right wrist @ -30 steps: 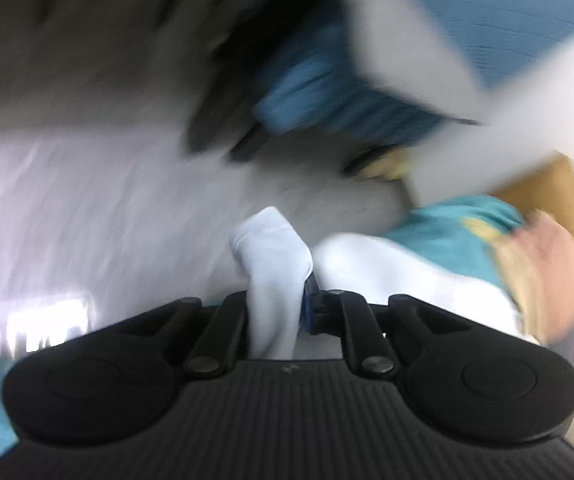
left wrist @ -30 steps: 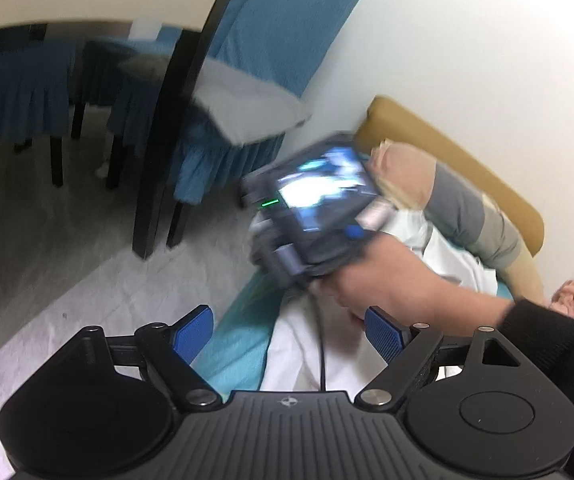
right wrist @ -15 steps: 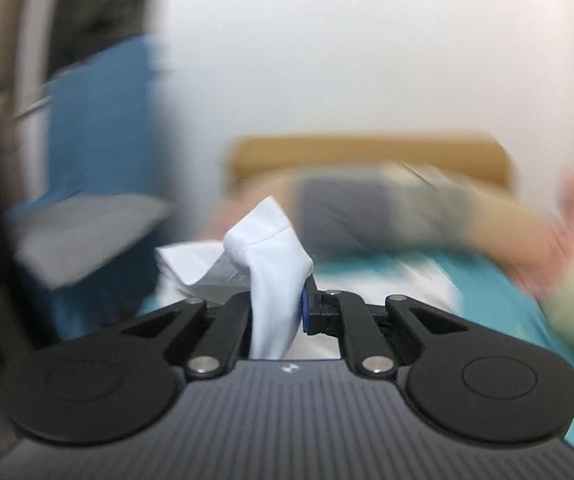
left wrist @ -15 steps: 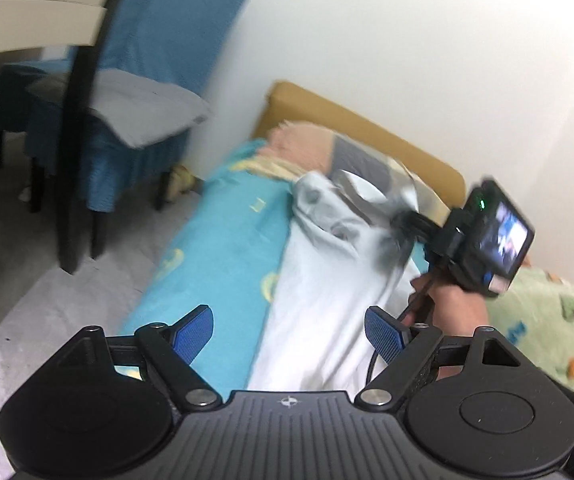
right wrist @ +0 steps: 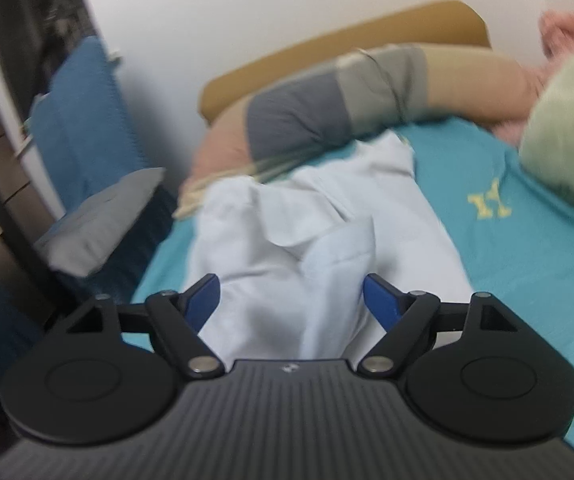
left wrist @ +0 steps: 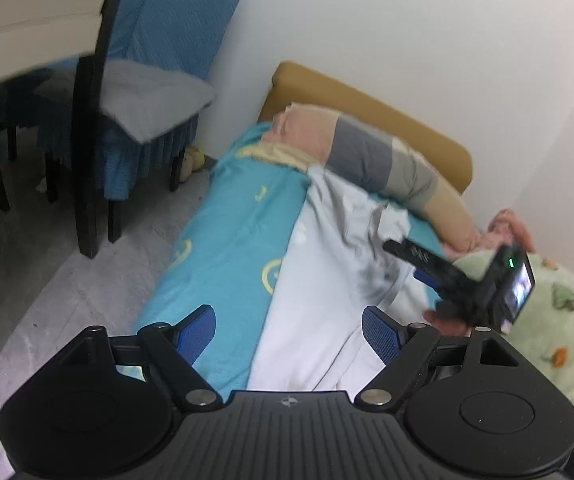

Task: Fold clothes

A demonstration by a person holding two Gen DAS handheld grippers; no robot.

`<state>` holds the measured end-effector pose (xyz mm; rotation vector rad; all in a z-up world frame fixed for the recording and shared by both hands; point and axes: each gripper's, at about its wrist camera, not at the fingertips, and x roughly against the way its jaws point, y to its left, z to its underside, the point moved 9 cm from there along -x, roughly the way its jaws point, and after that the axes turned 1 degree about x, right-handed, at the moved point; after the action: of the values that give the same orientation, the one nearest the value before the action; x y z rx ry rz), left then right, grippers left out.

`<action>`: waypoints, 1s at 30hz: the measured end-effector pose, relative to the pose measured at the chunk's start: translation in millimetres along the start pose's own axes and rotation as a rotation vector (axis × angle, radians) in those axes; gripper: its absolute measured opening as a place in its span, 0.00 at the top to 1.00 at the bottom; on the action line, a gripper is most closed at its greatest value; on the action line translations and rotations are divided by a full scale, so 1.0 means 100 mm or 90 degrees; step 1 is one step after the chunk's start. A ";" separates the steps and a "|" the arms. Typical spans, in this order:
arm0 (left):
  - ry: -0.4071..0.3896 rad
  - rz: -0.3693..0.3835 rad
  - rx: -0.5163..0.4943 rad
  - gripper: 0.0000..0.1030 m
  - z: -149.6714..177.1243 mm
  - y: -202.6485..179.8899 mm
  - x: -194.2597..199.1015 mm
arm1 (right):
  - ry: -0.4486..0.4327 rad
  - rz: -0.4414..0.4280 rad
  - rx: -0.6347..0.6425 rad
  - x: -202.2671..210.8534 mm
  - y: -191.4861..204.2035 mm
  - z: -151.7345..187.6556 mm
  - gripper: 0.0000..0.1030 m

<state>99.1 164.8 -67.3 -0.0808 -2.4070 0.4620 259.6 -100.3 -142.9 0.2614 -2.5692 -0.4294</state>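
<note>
A white garment (left wrist: 327,280) lies crumpled along the turquoise bed sheet (left wrist: 227,240). My left gripper (left wrist: 287,320) hovers open over its near end, nothing between the blue pads. My right gripper (right wrist: 291,292) is opening its jaws; the white garment (right wrist: 307,232) lies loose below and between them, and neither pad presses on it. From the left wrist view the right gripper (left wrist: 405,262) hangs over the garment's right side, held in a hand.
A pink, grey and tan bolster (left wrist: 367,152) lies across the far end by a mustard headboard (left wrist: 367,100). A green blanket (left wrist: 547,312) is heaped at the right. A blue-covered chair (left wrist: 147,100) and a table (left wrist: 27,32) stand left of the bed.
My right gripper swung across the bed to the right with a fold of white cloth pinched, then let it go and opened. My left gripper rose a little and stayed open.
</note>
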 end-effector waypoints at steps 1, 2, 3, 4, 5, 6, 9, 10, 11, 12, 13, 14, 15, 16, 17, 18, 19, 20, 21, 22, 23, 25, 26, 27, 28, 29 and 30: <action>-0.003 -0.001 -0.007 0.20 -0.08 0.02 0.14 | -0.012 -0.002 0.012 0.15 0.01 -0.06 0.22; -0.012 -0.007 -0.010 0.20 -0.17 0.06 0.27 | -0.023 -0.005 0.019 0.29 0.02 -0.11 0.22; -0.020 -0.015 -0.013 0.20 -0.26 0.11 0.40 | -0.033 -0.008 0.025 0.44 0.04 -0.17 0.22; -0.038 -0.034 -0.007 0.20 -0.35 0.17 0.54 | -0.037 -0.013 0.024 0.60 0.03 -0.20 0.22; -0.053 -0.038 0.009 0.21 -0.44 0.23 0.66 | -0.042 -0.018 0.024 0.76 0.02 -0.24 0.22; -0.067 -0.040 0.027 0.21 -0.53 0.29 0.79 | -0.047 -0.023 0.024 0.92 0.01 -0.28 0.22; -0.100 -0.025 0.066 0.21 -0.79 0.42 1.09 | -0.063 -0.022 0.019 1.39 -0.09 -0.34 0.22; -0.099 -0.022 0.078 0.21 -0.84 0.48 1.15 | -0.060 -0.018 0.014 1.50 -0.14 -0.35 0.21; -0.097 -0.018 0.091 0.21 -0.89 0.53 1.20 | -0.050 -0.017 0.013 1.60 -0.16 -0.36 0.21; -0.102 -0.022 0.095 0.21 -0.91 0.58 1.24 | -0.041 -0.016 0.013 1.69 -0.18 -0.37 0.21; -0.107 -0.026 0.100 0.21 -0.92 0.64 1.28 | -0.040 -0.015 0.014 1.78 -0.20 -0.40 0.21; -0.109 -0.037 0.097 0.21 -0.90 0.70 1.30 | -0.039 -0.017 0.008 1.88 -0.22 -0.45 0.21; -0.104 -0.047 0.088 0.21 -0.83 0.74 1.31 | -0.035 -0.024 -0.004 1.96 -0.24 -0.49 0.21; -0.096 -0.050 0.077 0.21 -0.75 0.78 1.30 | -0.031 -0.031 -0.019 2.05 -0.27 -0.52 0.21; -0.085 -0.042 0.067 0.21 -0.61 0.80 1.27 | -0.027 -0.038 -0.032 2.14 -0.30 -0.54 0.21; -0.073 -0.033 0.057 0.21 -0.46 0.82 1.23 | -0.028 -0.041 -0.032 2.23 -0.31 -0.55 0.21; -0.054 -0.022 0.048 0.21 -0.28 0.84 1.17 | -0.026 -0.045 -0.023 2.31 -0.33 -0.54 0.21; -0.030 -0.010 0.043 0.21 -0.06 0.86 1.10 | -0.021 -0.048 -0.009 2.37 -0.34 -0.51 0.22; -0.003 0.005 0.039 0.23 0.16 0.87 1.03 | -0.014 -0.052 0.005 2.42 -0.36 -0.46 0.22; 0.025 0.021 0.036 0.24 0.39 0.89 0.95 | -0.008 -0.056 0.017 2.48 -0.39 -0.39 0.21; 0.047 0.031 0.034 0.26 0.59 0.90 0.88 | 0.001 -0.059 0.027 2.53 -0.42 -0.32 0.21; 0.085 0.045 0.029 0.28 0.96 0.93 0.73 | 0.028 -0.061 0.037 2.58 -0.48 -0.13 0.21; 0.100 0.050 0.024 0.29 1.12 0.94 0.66 | 0.042 -0.062 0.042 2.61 -0.51 -0.04 0.21; 0.116 0.051 0.018 0.30 1.23 0.96 0.60 | 0.056 -0.062 0.046 2.63 -0.55 0.05 0.21; 0.131 0.051 0.011 0.31 1.35 0.98 0.55 | 0.076 -0.059 0.048 2.62 -0.57 0.13 0.22; 0.147 0.047 0.005 0.35 1.44 1.00 0.51 | 0.090 -0.055 0.050 2.60 -0.58 0.18 0.22; 0.163 0.043 0.000 0.44 1.53 1.02 0.48 | 0.104 -0.051 0.053 2.59 -0.59 0.23 0.22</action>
<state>-41.8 221.7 -182.2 -0.2089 -2.1585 0.4527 34.4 -217.5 -63.2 0.4127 -2.4249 -0.3170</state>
